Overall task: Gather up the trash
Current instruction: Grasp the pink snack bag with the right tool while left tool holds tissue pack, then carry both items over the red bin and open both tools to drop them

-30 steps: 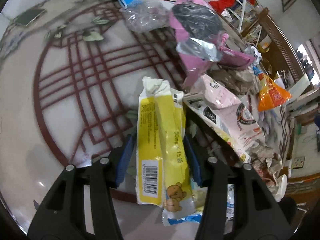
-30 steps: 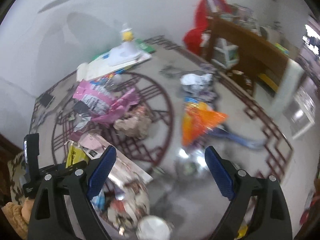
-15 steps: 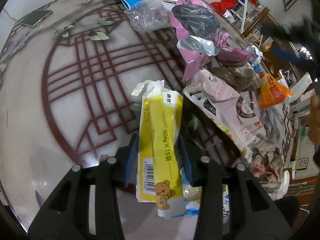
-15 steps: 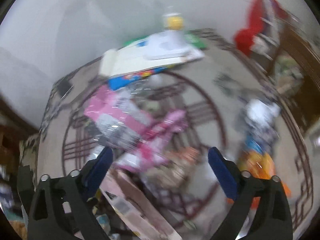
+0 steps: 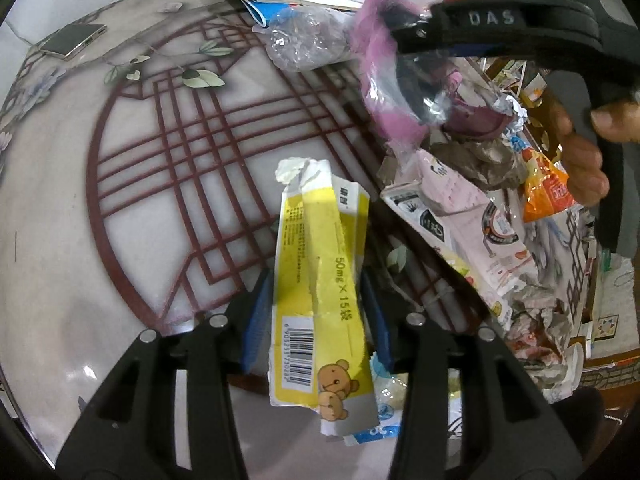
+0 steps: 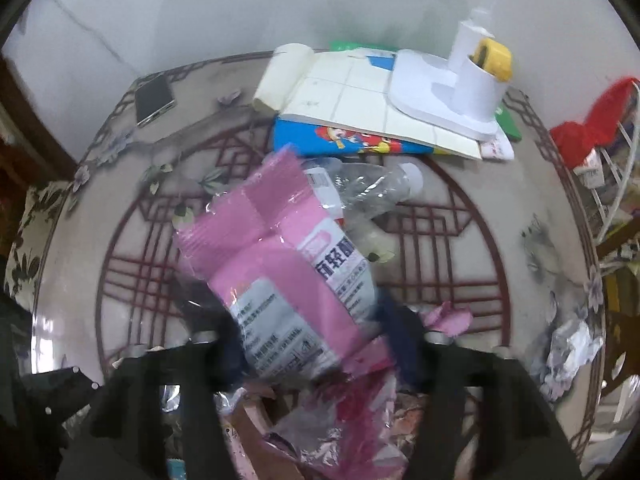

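The left tongs [image 5: 316, 316] are closed on a torn yellow box [image 5: 320, 280], the blue pads pressing its two long sides; the flattened box stands up between them above the table [image 5: 100, 260], its barcode end toward the camera and its ragged white end pointing toward the middle of the red lattice circle.

The right tongs [image 6: 312, 340] straddle a pink wrapper [image 6: 288, 264], with both pads near its sides, but motion blur keeps me from telling whether they are gripping it. The wrapper lies on top of the trash heap [image 5: 480, 216], which runs along one side of the table. An orange snack bag [image 5: 544, 192] sits at the heap's outer edge, near the person's right hand [image 5: 576, 148].

Just beyond the pink wrapper a crushed clear bottle [image 6: 372, 192] rests on the table. Past it, at the far edge by the wall, lies a stack of books [image 6: 360, 108] with a white stand [image 6: 456, 88] on top. A phone [image 6: 154, 98] lies near the far corner.
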